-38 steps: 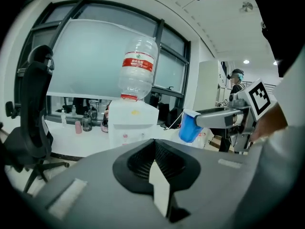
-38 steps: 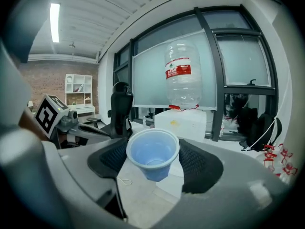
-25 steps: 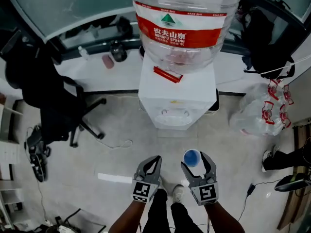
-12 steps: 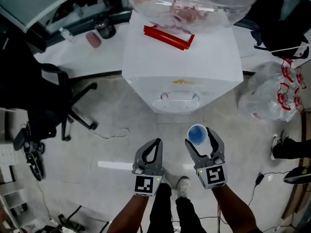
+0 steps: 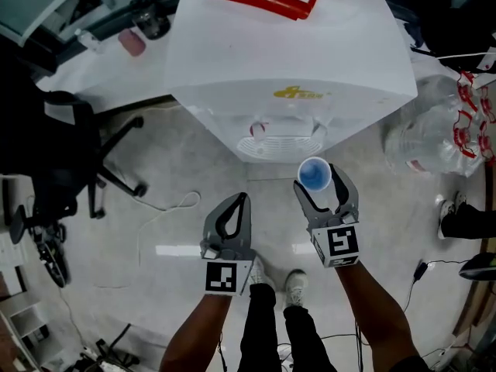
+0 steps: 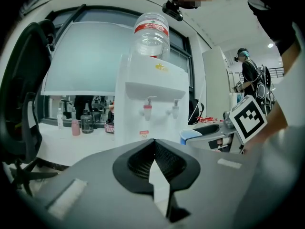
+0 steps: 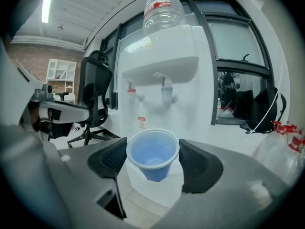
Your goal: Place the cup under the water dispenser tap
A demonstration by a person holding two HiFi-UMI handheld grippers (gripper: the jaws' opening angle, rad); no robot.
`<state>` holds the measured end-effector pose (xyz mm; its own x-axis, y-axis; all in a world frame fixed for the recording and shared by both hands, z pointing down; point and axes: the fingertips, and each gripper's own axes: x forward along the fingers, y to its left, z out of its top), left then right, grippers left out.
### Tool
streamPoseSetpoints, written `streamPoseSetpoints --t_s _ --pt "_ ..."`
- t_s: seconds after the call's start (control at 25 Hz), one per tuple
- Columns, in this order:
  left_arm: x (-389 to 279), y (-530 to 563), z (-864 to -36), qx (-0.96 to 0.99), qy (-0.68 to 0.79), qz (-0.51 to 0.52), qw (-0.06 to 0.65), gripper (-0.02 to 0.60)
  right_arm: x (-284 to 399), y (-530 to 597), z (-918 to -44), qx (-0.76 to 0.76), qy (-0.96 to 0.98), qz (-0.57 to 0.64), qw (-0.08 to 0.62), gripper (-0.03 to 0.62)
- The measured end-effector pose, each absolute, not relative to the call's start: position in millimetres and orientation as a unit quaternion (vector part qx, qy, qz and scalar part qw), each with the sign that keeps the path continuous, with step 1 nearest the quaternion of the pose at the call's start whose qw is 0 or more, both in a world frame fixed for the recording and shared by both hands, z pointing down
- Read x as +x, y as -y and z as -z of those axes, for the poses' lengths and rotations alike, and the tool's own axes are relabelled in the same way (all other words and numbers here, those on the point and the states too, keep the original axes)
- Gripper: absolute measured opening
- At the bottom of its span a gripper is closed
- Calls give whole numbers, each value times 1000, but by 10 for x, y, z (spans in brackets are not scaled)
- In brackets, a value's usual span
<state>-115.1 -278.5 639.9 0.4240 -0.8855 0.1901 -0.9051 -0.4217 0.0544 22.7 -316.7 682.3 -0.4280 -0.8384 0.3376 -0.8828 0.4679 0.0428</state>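
A white water dispenser (image 5: pixel 291 60) fills the top of the head view, its two taps (image 5: pixel 260 129) over a drip tray (image 5: pixel 283 147). My right gripper (image 5: pixel 316 178) is shut on a blue plastic cup (image 5: pixel 315 173), held upright just in front of the tray and a little right of centre. In the right gripper view the empty cup (image 7: pixel 152 151) sits between the pads (image 7: pixel 112 159), below the red tap (image 7: pixel 129 90) and the second tap (image 7: pixel 166 92). My left gripper (image 5: pixel 242 198) hangs beside it, shut and empty, its tips meeting (image 6: pixel 153 143) in front of the dispenser (image 6: pixel 150 94).
A black office chair (image 5: pixel 70 153) stands at the left. Clear plastic bags with red print (image 5: pixel 446 130) lie at the right. A white counter with bottles (image 5: pixel 116 60) runs behind the dispenser. A cable (image 5: pixel 167 211) lies on the floor. The person's shoes (image 5: pixel 294 285) show below.
Both grippers have come forward and down toward the dispenser, which now looks larger and nearer. The cup has stayed in the right gripper and now sits close in front of the drip tray.
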Motion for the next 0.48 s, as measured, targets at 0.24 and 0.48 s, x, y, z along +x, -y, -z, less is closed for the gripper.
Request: streamPoseSetpoints --t_s 0.24,0.48 --pt "-1117 2923 -6428 845 529 -57 59 17 222 3420 -7008 525 831 -96 155 341" --pt "-1027 2983 -6548 860 504 -51 59 17 224 3662 -7132 538 821 -101 162 342"
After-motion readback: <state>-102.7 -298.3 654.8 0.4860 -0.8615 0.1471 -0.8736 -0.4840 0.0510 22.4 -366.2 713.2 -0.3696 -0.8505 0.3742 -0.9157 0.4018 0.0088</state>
